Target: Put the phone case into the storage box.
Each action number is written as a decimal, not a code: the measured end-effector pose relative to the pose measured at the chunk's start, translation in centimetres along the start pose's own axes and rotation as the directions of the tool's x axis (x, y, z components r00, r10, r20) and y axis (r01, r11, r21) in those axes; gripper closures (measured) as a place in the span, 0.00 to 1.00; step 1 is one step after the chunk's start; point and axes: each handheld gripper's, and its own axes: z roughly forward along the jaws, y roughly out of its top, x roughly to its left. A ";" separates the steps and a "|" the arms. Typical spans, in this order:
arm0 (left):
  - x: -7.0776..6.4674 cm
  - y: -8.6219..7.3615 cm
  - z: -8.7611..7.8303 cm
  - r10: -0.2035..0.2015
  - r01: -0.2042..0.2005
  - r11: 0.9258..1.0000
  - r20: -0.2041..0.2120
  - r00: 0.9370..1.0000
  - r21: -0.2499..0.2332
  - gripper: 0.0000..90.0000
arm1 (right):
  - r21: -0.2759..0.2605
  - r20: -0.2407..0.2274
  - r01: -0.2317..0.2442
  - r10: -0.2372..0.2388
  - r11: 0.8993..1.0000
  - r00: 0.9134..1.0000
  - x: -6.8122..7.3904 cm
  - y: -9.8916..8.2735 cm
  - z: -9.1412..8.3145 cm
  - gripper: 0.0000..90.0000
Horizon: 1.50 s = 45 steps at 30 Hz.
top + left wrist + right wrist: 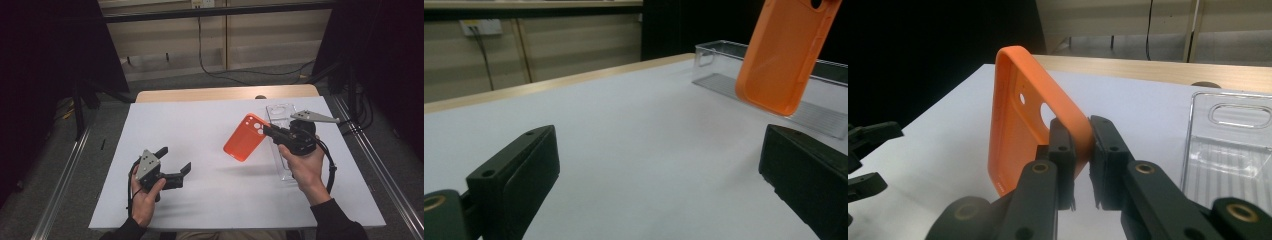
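An orange phone case point(246, 137) hangs above the white table cover, held by its camera-hole end. My right gripper point(267, 131) is shut on that end; in the right gripper view its two black jaws pinch the case's edge point(1079, 131). The case point(781, 52) also hangs at the upper right of the left gripper view. My left gripper point(174, 160) rests low at the front left of the table, jaws open with nothing between them. Its fingers point(516, 172) stand wide apart over bare white surface.
A clear plastic tray point(281, 116) lies on the table under and behind the right hand; I see the tray point(1230, 145) at the right of the right gripper view. The white cover point(200, 125) lies on a wooden table. Dark curtains flank both sides.
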 end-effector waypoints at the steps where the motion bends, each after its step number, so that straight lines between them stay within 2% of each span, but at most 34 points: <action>1: 0.2 0.0 -0.1 0.003 -0.003 1.000 -0.008 1.000 -0.006 0.03 | 0.001 0.003 0.001 -0.001 1.000 1.000 0.0 0.1 0.0 0.90; 3: 0.3 -0.1 -0.3 0.001 -0.001 1.000 -0.018 1.000 -0.022 0.03 | -0.003 0.006 0.005 -0.005 1.000 1.000 -0.1 0.2 0.0 0.90; 5: 0.4 -0.1 -0.5 0.028 -0.029 0.999 -0.029 0.999 -0.023 0.03 | -0.002 0.010 0.012 -0.012 1.000 1.000 -0.2 0.3 0.0 0.90; 9: 0.6 -0.5 -1.1 0.041 -0.042 0.999 -0.034 0.999 -0.025 0.03 | -0.009 0.022 0.024 -0.024 1.000 0.999 -0.4 0.6 -0.1 0.90; 12: 1.1 -0.8 -1.5 0.033 -0.033 0.999 -0.026 0.999 -0.020 0.02 | -0.012 0.036 0.030 -0.029 0.999 0.999 -0.7 0.9 -0.3 0.90; 18: 1.8 -1.0 -2.6 0.030 -0.032 0.999 -0.052 0.998 -0.035 0.02 | -0.028 0.053 0.034 -0.033 0.999 0.998 -1.3 1.6 -0.6 0.90; 21: 2.1 -1.4 -3.2 0.031 -0.033 0.999 -0.071 0.997 -0.024 0.02 | -0.030 0.060 0.044 -0.042 0.999 0.997 -1.5 1.9 -0.7 0.90; 22: 2.2 -1.6 -3.2 0.012 -0.015 0.999 -0.073 0.997 -0.031 0.02 | -0.032 0.065 0.045 -0.043 0.998 0.997 -1.6 1.9 -0.7 0.90; 26: 2.4 -2.0 -3.0 0.011 -0.013 1.000 -0.084 0.996 -0.028 0.02 | -0.037 0.071 0.048 -0.046 0.998 0.996 -1.9 2.2 -0.5 0.90; 30: 2.4 -1.9 -3.1 0.002 -0.006 0.999 -0.081 0.997 -0.042 0.03 | -0.041 0.082 0.030 -0.027 0.999 0.996 -2.4 2.3 -0.2 0.90; 31: 2.3 -1.9 -3.1 0.008 -0.011 0.999 -0.091 0.996 -0.040 0.03 | -0.043 0.087 0.033 -0.029 0.999 0.996 -2.6 2.3 -0.1 0.90; 40: 2.1 -1.9 -3.4 0.005 -0.009 0.999 -0.083 0.997 -0.044 0.03 | -0.053 0.105 0.021 -0.015 0.998 0.994 -3.6 2.9 -0.3 0.90; 42: 2.2 -2.0 -3.4 0.018 -0.021 0.999 -0.086 0.996 -0.033 0.03 | -0.056 0.106 0.016 -0.010 0.998 0.994 -3.8 3.0 -0.3 0.90; 45: 2.3 -2.0 -3.4 0.008 -0.011 0.999 -0.085 0.996 -0.034 0.03 | -0.061 0.111 0.015 -0.008 0.998 0.994 -4.1 3.1 -0.4 0.90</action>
